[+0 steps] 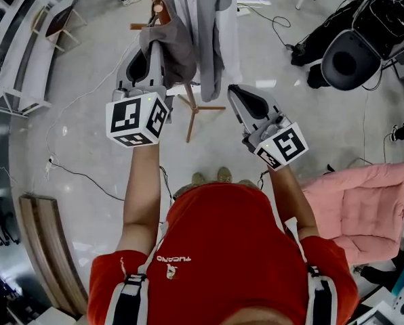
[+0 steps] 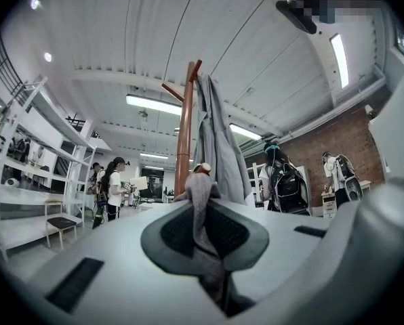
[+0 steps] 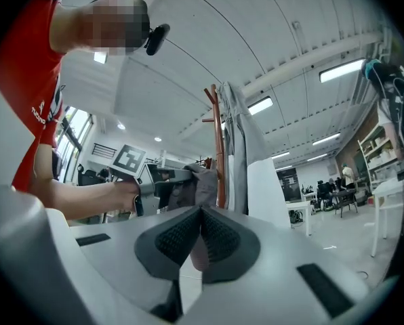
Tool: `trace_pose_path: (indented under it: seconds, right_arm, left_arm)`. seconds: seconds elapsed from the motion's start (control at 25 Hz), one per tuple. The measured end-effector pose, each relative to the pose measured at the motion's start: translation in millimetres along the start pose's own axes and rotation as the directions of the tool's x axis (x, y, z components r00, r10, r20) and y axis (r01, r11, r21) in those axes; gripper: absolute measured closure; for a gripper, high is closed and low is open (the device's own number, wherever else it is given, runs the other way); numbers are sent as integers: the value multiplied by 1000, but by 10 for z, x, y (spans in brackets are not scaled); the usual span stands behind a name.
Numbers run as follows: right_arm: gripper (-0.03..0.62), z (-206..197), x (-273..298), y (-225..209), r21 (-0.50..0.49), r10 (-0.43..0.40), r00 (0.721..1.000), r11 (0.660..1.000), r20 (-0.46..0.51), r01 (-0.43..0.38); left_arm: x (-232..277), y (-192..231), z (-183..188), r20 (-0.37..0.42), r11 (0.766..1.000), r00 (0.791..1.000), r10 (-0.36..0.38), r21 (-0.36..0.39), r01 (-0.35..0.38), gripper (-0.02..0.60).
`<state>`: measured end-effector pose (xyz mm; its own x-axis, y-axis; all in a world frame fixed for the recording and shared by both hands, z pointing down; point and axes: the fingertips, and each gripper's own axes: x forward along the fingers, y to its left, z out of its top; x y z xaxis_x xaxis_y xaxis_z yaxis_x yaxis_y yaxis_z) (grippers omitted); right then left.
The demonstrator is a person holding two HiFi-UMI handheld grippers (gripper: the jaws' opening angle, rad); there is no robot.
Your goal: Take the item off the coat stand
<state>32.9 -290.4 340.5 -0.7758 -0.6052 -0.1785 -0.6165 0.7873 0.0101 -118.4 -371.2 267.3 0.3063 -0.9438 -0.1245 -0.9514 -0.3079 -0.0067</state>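
My left tongs (image 1: 154,54) are pinched almost together on the grey cloth (image 1: 179,49), with a fold of it squeezed between the pads and running down through them. The cloth hangs from a knob-tipped peg (image 2: 202,168) on the wooden coat stand (image 2: 183,127), just beside a long grey coat (image 2: 221,134) that hangs from the top of the stand. My right tongs (image 3: 200,215) are drawn together with nothing in them. I hold them up in the air near the stand, apart from both the cloth and the coat.
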Motion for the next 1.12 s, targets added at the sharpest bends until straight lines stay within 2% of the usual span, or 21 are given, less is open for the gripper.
trace_pose_path:
  seconds: [0.32, 0.72, 0.88, 1.12]
  right_arm:
    - [569, -16, 89, 69, 29, 6, 1000, 1000, 5, -6]
    - [569, 3, -25, 77, 37, -17, 1000, 999, 19, 17]
    - [569, 14, -86, 65, 30, -31, 999, 999, 20, 30]
    - [571, 35, -32, 119, -1, -28, 999, 1000, 16, 28]
  left_arm:
    - [-351, -41, 253, 46, 998, 997, -55, 20, 54, 555]
    - [-1049, -85, -37, 29, 994, 994, -107, -12, 107, 555]
    - [-1151, -103, -160, 8, 993, 994, -112, -38, 112, 555]
    - [-1175, -98, -163, 19, 989, 991, -132, -60, 133, 555]
